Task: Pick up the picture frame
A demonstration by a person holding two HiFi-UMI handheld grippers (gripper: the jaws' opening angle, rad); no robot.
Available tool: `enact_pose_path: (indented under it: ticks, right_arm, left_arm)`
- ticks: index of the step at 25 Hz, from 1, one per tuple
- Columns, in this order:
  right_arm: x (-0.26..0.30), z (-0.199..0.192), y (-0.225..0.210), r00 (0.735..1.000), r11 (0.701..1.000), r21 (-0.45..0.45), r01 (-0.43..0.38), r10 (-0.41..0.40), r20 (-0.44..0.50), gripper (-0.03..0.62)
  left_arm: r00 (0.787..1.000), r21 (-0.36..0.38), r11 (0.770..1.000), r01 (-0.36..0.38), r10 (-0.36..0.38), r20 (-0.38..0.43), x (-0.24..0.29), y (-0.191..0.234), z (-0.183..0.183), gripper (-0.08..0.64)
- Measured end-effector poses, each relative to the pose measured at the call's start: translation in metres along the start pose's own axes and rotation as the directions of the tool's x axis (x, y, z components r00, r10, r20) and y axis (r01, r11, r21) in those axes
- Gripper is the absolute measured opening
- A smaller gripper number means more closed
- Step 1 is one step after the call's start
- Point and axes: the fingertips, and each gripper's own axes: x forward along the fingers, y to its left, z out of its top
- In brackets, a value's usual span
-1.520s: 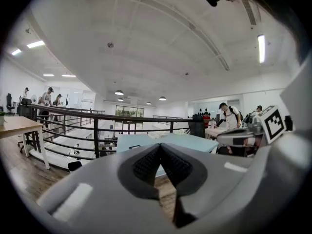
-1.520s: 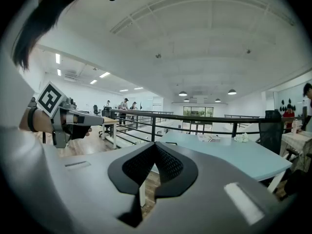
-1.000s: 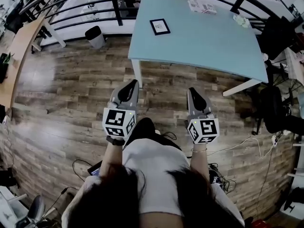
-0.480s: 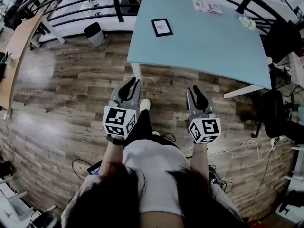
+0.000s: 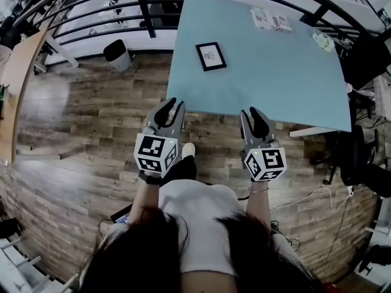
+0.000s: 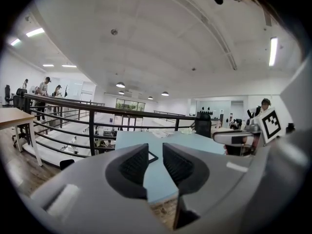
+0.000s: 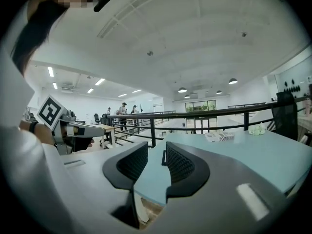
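The picture frame (image 5: pixel 211 56), black-edged with a white mat, lies flat on the light blue table (image 5: pixel 275 72) near its far left side. Both grippers hover side by side over the wooden floor just short of the table's near edge, pointing at it. My left gripper (image 5: pixel 170 106) is open with nothing between its jaws. The jaws of my right gripper (image 5: pixel 256 113) have just been opening, and they are open and empty too. In the left gripper view the frame (image 6: pixel 152 157) shows through the gap of the jaws, far ahead. In the right gripper view only its dark edge (image 7: pixel 164 157) peeks out.
A black railing (image 5: pixel 140 5) runs behind the table's left side, with a dark bin (image 5: pixel 116 50) under it. Small boxes (image 5: pixel 269 18) and a crumpled white thing (image 5: pixel 322 40) lie at the table's far end. A black chair (image 5: pixel 360 151) stands right, a wooden desk (image 5: pixel 24 72) left.
Both grippers and the person have moved forward, so the table and frame are nearer. The right jaws, shut a second ago, now stand apart.
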Motion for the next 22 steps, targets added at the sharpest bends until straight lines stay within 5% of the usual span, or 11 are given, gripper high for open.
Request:
enact_pose_path:
  ticks: [10,22]
  right_arm:
    - [0.076,0.008,-0.005,1.0,1.0,0.01,0.027,-0.027,-0.015,0.1]
    - [0.101,-0.003,-0.009,0.995,0.996,0.039,0.077,-0.074,-0.066,0.1]
  left_arm:
    - [0.999,-0.007,0.999,0.038,-0.038,-0.019,0.055,0.06,0.013,0.1]
    - [0.995,-0.034,0.997,0.066,-0.068,-0.068,0.079,0.087,0.002,0.1]
